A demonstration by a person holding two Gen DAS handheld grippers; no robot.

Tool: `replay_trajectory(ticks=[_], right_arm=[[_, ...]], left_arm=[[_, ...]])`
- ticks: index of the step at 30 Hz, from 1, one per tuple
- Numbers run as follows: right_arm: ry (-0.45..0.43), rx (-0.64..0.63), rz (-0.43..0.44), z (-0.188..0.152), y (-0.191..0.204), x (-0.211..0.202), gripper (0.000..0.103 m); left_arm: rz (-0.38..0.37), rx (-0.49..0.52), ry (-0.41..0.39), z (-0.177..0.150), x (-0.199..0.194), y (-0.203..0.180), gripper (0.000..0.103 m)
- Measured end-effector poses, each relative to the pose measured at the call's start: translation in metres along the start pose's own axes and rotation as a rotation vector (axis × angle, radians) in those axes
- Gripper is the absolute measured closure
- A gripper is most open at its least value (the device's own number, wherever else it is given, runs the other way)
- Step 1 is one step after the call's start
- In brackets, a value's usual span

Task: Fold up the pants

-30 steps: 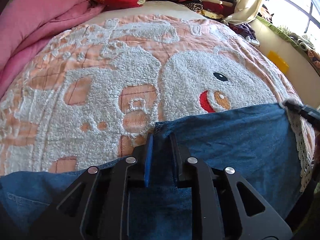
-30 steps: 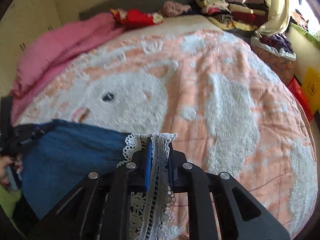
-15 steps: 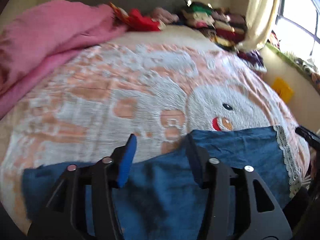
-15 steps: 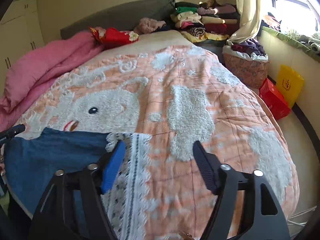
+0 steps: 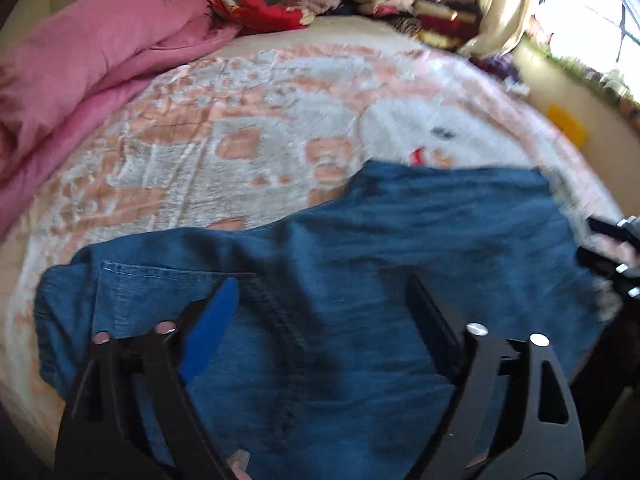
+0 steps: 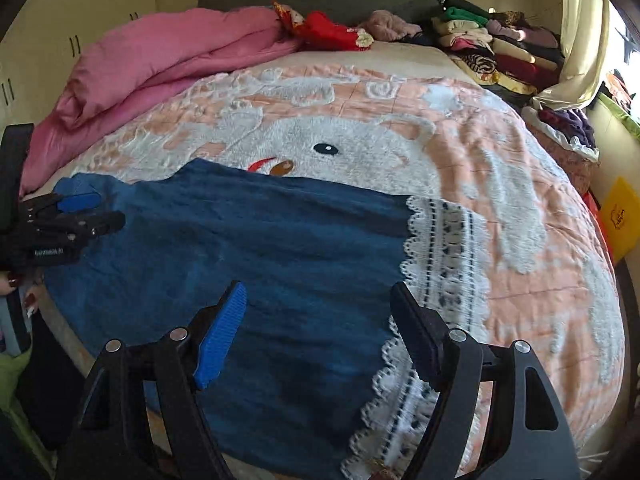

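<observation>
Blue denim pants point(image 5: 360, 264) point(image 6: 260, 248) lie flat across the near part of the bed, their white lace hem point(image 6: 440, 256) at the right end. My left gripper point(image 5: 320, 300) hovers above the waist end, its jaws still opening, with nothing pinched between them. My right gripper point(image 6: 318, 300) hangs open above the leg near the lace, holding nothing. The left gripper point(image 6: 80, 212) also shows at the left edge of the right wrist view, with a hand point(image 6: 16, 284) beneath it.
An orange and white bedspread point(image 6: 460, 160) with a bear face covers the bed. A pink duvet point(image 6: 160, 64) is heaped at the far left. Folded clothes point(image 6: 488, 48) are stacked at the far right by a curtain. A yellow bag point(image 6: 620, 216) stands beside the bed.
Both grippers let go of the pants and opened wide. Both pulled back toward the near edge, so more of the flat pants shows in each view.
</observation>
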State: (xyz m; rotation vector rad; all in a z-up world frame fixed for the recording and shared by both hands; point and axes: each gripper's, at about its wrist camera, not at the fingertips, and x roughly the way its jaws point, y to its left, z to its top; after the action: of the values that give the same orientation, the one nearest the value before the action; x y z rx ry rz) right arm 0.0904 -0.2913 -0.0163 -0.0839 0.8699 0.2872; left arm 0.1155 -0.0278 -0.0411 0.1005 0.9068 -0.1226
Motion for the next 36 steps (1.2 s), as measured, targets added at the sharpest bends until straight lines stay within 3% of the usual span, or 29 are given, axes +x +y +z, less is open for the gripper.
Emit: replay_trajectory(ticks=[2, 4, 10, 16, 21, 32, 36], right_arm=[[0.053, 0.007, -0.032, -0.001, -0.002, 0.017, 0.03], [0.109, 0.044, -0.045, -0.01, -0.014, 0.032, 0.03], [0.104, 0.104, -0.042, -0.015, -0.028, 0.027, 0.03], [0.002, 0.131, 0.02, -0.017, -0.029, -0.026, 0.03], [-0.016, 0.162, 0.012, -0.035, -0.026, -0.06, 0.03], [0.02, 0.108, 0.003, -0.061, 0.01, -0.055, 0.03], [0.052, 0.117, -0.02, -0.066, 0.01, -0.045, 0.03]], left_arm=[[0.042, -0.023, 0.031, -0.005, 0.011, 0.011, 0.018], [0.011, -0.057, 0.032, -0.013, 0.017, 0.026, 0.015], [-0.024, -0.084, 0.016, -0.017, 0.014, 0.037, 0.015], [-0.088, -0.059, -0.049, -0.014, -0.029, 0.025, 0.013], [-0.108, -0.01, -0.083, -0.022, -0.054, 0.01, 0.01], [-0.159, 0.103, 0.017, -0.059, -0.048, -0.025, 0.01], [-0.13, 0.098, 0.092, -0.068, -0.03, -0.023, 0.01]])
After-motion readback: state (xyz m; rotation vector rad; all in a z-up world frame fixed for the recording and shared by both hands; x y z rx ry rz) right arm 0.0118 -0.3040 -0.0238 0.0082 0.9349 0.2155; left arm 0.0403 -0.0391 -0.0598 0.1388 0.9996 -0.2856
